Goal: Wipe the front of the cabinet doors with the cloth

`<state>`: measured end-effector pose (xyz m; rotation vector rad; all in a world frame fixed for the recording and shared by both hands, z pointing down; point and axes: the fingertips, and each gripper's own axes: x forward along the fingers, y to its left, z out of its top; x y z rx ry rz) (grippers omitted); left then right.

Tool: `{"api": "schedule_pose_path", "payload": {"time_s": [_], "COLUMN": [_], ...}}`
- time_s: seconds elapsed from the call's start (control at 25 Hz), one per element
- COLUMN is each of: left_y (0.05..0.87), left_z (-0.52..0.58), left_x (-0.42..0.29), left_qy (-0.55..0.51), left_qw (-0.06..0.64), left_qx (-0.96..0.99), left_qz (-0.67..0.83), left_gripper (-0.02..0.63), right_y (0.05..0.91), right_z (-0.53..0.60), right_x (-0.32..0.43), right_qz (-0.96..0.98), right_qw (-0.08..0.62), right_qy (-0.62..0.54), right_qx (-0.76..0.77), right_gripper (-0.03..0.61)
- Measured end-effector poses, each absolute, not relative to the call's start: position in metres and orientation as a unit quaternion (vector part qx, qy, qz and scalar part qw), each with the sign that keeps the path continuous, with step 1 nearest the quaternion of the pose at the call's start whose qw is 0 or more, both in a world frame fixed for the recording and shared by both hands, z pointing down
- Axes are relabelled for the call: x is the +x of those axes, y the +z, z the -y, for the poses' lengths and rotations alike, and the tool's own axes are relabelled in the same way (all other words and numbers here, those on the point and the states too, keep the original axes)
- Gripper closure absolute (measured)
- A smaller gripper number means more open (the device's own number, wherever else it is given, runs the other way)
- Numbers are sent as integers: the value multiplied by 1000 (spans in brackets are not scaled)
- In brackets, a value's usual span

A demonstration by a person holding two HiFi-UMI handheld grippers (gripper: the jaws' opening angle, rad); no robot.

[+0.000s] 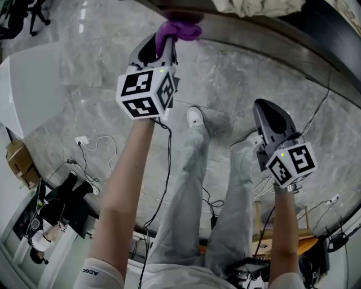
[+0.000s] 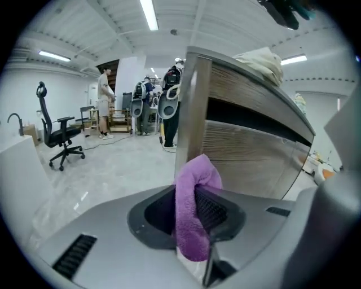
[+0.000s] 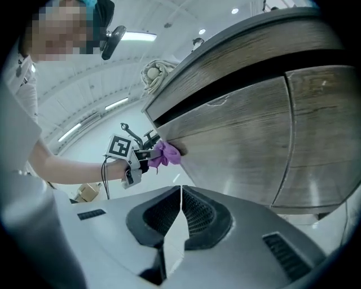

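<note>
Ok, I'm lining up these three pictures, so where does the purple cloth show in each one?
Head view: top centre, cloth in the left gripper.
Left gripper view: bottom centre, between the shut jaws.
Right gripper view: left of centre, at the edge of the cabinet.
Shared landmark: the wooden cabinet.

Open lab hall: strip lights (image 2: 148, 14), office chair (image 2: 59, 135), floor cables (image 1: 83, 140).

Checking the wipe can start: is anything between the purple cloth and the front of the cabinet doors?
Nothing visible. The left gripper is shut on the purple cloth, which in the right gripper view seems pressed against the cabinet door at its corner; the door front looks bare.
</note>
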<state>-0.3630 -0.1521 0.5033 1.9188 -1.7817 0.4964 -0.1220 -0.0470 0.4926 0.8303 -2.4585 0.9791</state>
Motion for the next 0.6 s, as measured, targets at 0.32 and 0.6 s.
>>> {"api": "schedule_pose_path", "payload": {"time_s": [0.32, 0.6], "left_y": [501, 525], "left_z": [114, 87], "left_x": [-381, -330], "left_qy": [173, 191], "left_qw": [240, 267], "left_qx": [667, 692], "left_qz": [684, 642], "left_gripper": [523, 523], "right_y": [490, 495], "right_z": [33, 23], "right_x": [-122, -120], "right_qz": [879, 879], "right_qw": [174, 181], "right_qy": [345, 349], "right_qx": [281, 270], "right_gripper": [551, 551]}}
